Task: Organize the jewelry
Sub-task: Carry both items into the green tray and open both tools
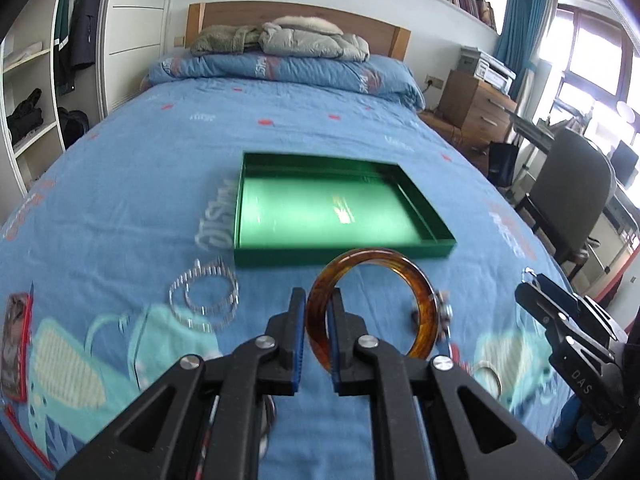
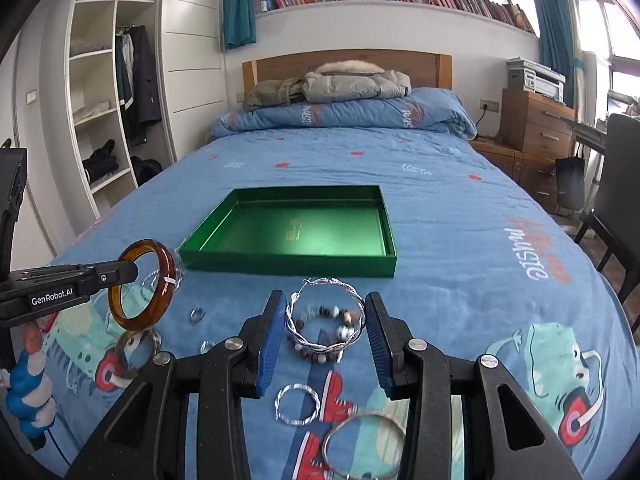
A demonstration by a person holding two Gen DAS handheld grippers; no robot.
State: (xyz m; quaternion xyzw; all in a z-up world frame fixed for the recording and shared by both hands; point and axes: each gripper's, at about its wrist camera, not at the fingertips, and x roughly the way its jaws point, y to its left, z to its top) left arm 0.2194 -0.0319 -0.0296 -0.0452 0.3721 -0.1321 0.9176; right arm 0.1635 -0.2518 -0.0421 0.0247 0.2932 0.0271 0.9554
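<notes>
My left gripper (image 1: pixel 317 300) is shut on the rim of an amber bangle (image 1: pixel 424 312), which it holds upright above the blue bedspread; the right wrist view shows this gripper (image 2: pixel 130 271) and bangle (image 2: pixel 166 280) at the left. My right gripper (image 2: pixel 326 308) is shut on a twisted silver bangle (image 2: pixel 320 347), its pads against opposite sides. A shallow green tray (image 2: pixel 288 266) lies on the bed ahead of both grippers, with nothing in it. On the bed lie a beaded bracelet (image 2: pixel 344 332), a second amber bangle (image 2: pixel 136 348), a small twisted silver hoop (image 2: pixel 298 404), a plain silver bangle (image 2: pixel 364 440) and a silver link bracelet (image 1: pixel 208 296).
Two small rings (image 2: pixel 197 314) lie on the bedspread near the left gripper. A blue toy figure (image 2: pixel 28 392) sits at the bed's left edge and a red-edged card (image 1: pixel 16 340) beside it. Folded coats (image 2: pixel 352 84) rest on the pillow. A dark chair (image 1: pixel 572 200) stands right of the bed.
</notes>
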